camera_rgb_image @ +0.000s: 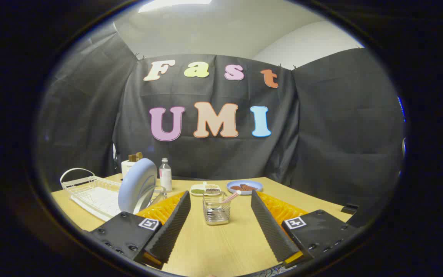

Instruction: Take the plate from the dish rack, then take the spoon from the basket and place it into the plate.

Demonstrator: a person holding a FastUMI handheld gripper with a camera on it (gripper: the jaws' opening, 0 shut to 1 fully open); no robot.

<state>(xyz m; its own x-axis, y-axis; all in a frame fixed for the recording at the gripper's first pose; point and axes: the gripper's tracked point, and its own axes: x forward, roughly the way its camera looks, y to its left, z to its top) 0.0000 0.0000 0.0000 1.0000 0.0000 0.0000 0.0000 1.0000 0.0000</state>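
Standing on edge in the white dish rack (pixel 90 192) at far left, the pale blue plate (pixel 137 185) is untouched. The gripper (pixel 218 215) hovers over the worktop (pixel 221 246), jaws wide apart and empty, the basket (pixel 216 209) with its spoon (pixel 232 197) between them.

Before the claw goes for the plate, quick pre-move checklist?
1. Claw open, nothing between its fingers: ok.
2. Plate standing on edge in the dish rack, to the left of the left finger: ok.
3. Plate's upper rim free to grip: ok.
4. Glass right beside the plate, bottle behind it; clearance: cannot tell.
5. Spoon in the basket, handle sticking out, just ahead of the fingers: ok.
6. Bare table on which to set the plate: ok.
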